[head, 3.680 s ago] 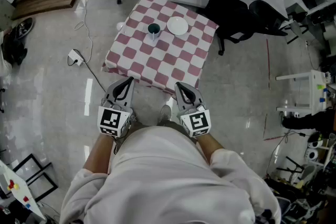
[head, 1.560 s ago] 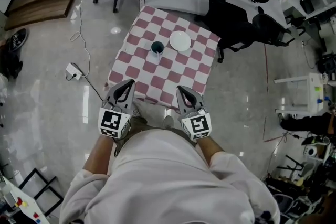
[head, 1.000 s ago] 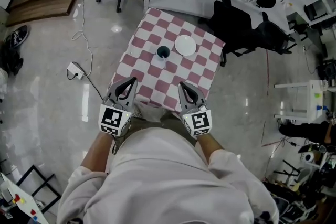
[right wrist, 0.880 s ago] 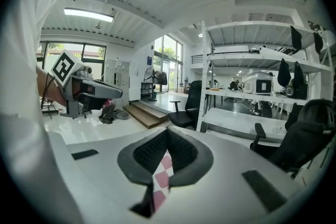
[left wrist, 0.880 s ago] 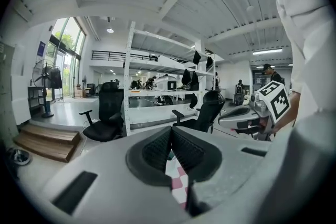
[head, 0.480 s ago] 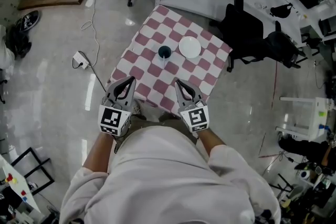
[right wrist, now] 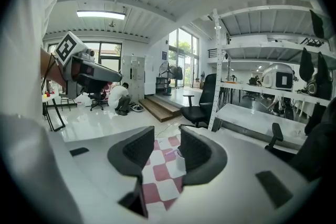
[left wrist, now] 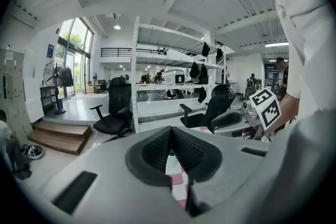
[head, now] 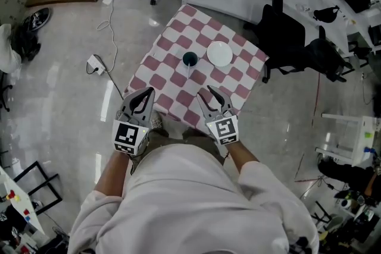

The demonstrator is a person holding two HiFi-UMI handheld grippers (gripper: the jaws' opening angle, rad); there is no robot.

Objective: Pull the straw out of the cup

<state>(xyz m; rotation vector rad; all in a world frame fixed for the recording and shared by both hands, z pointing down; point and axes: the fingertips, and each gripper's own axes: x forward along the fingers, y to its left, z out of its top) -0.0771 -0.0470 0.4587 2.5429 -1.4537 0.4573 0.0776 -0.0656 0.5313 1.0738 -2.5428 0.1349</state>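
**Item: straw** (right wrist: pixel 171 152). Pale, thin, leaning out of the cup (head: pixel 190 59). It seems pinkish in the right gripper view, though it is too small to be sure.
- Location: the cup stands near the middle of the table (head: pixel 156 78) with the checked cloth (head: pixel 178 81). A white plate (head: pixel 219 55) sits just beside the cup at its 3 o'clock.
- From the right gripper (head: pixel 208 93) the cup lies at about 11 o'clock, and from the left gripper (head: pixel 141 94) at about 1 o'clock. It is well apart from both.

**Handling (judged):**
- The straw is very light, smooth and easily crushed or bent.
- Best hold is on the free length above the rim, with a gentle pinch, drawing along the straw's own lean.
- The cup looks light too and may tip or ride up with the straw, so steadying its wall would help.

**Right gripper:** jaws opening and standing wide. No thing is between the pads. Only cloth and the distant cup show through the gap.

**Left gripper:** jaws closed tip to tip, holding nothing.

**Pose:** both are held low in front of the person's waist, side by side. They point towards 12 o'clock and slightly downwards at the table's near edge, with the marker cubes facing up
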